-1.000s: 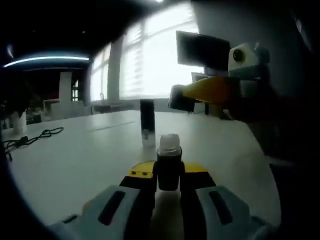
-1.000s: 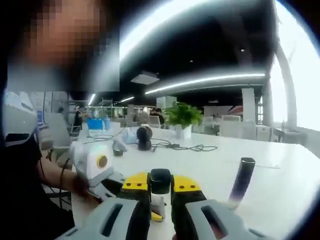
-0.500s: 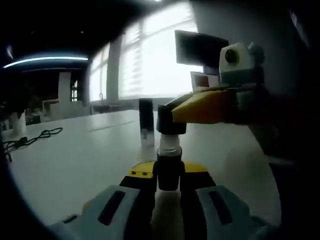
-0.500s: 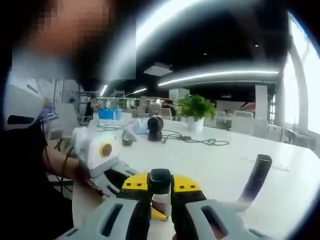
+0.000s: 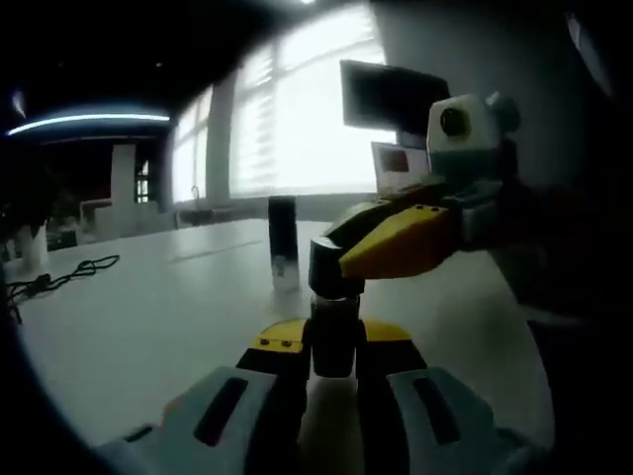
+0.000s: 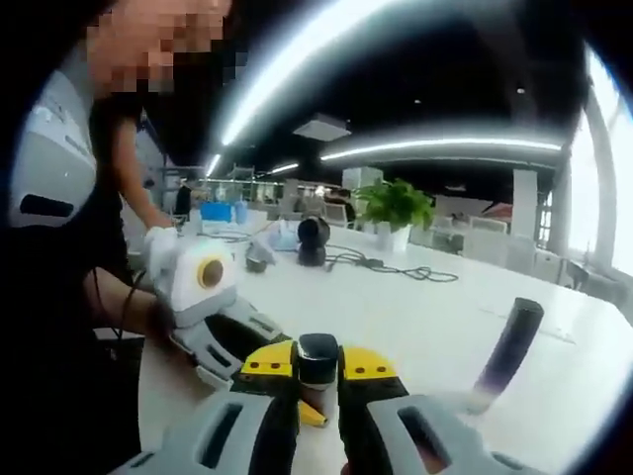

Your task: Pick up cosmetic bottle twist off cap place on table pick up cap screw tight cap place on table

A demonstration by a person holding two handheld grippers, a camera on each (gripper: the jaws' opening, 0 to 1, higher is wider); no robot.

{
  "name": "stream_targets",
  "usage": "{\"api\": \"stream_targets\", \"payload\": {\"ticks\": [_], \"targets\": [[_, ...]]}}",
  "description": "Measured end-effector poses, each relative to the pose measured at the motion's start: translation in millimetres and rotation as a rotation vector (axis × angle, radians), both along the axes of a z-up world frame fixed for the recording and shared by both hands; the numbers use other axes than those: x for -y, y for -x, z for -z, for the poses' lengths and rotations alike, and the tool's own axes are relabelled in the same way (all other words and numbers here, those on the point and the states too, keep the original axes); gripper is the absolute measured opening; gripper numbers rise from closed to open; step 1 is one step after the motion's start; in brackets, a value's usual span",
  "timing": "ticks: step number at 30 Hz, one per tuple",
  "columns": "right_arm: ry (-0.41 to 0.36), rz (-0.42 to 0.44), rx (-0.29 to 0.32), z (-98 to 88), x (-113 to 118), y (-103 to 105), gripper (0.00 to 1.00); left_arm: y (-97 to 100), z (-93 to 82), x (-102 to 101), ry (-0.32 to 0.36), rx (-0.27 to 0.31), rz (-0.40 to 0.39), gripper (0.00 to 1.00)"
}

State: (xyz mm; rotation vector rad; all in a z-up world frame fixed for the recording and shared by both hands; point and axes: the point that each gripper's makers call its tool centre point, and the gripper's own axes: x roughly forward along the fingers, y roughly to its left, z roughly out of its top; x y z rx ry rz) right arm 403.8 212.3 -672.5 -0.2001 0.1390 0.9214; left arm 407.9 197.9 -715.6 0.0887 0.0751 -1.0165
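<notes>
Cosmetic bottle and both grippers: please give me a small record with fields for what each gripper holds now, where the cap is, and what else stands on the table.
left gripper: shut on the cosmetic bottle, held upright above the table
right gripper: shut on the cap
cap position: sitting on top of the bottle's neck; how far it is screwed on cannot be told
task stage: putting the cap back on
other bottle: a dark tube stands upright on the table behind
background: black cable, potted plant
</notes>
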Motion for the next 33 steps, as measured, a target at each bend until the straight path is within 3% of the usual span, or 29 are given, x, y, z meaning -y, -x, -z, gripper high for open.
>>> {"api": "stream_targets", "payload": {"ticks": [7, 16, 27, 29, 31, 33], "targets": [[0.044, -0.037, 0.012, 1.8, -0.5, 1.5, 0.09, 1.8, 1.1, 1.3, -0.013, 0.010, 0.010, 0.08], [-0.020, -0.016, -0.021, 3.7, 2.4, -0.5, 0.09, 1.2, 2.6, 0.7, -0.022, -0.001, 0.006, 0.08], [-0.011, 0.166, 0.047, 2.6, 0.9, -4.1, 0.09, -3.7, 1.7, -2.8, -0.015, -0.002, -0.022, 0.08], [-0.040, 0.248, 0.001, 4.9, 4.4, -5.3, 0.09, -3.7, 2.4, -2.7, -0.020, -0.002, -0.023, 0.08], [-0.030, 0.307, 0.031, 2.8, 6.8, -5.3, 0.09, -3.0, 2.3, -2.6, -0.023, 0.003, -0.023, 0.08], [-0.072, 0.371, 0.017, 1.6, 6.7, -3.7, 0.09, -1.9, 0.5, -2.5, -0.011, -0.003, -0.020, 0.08]]}}
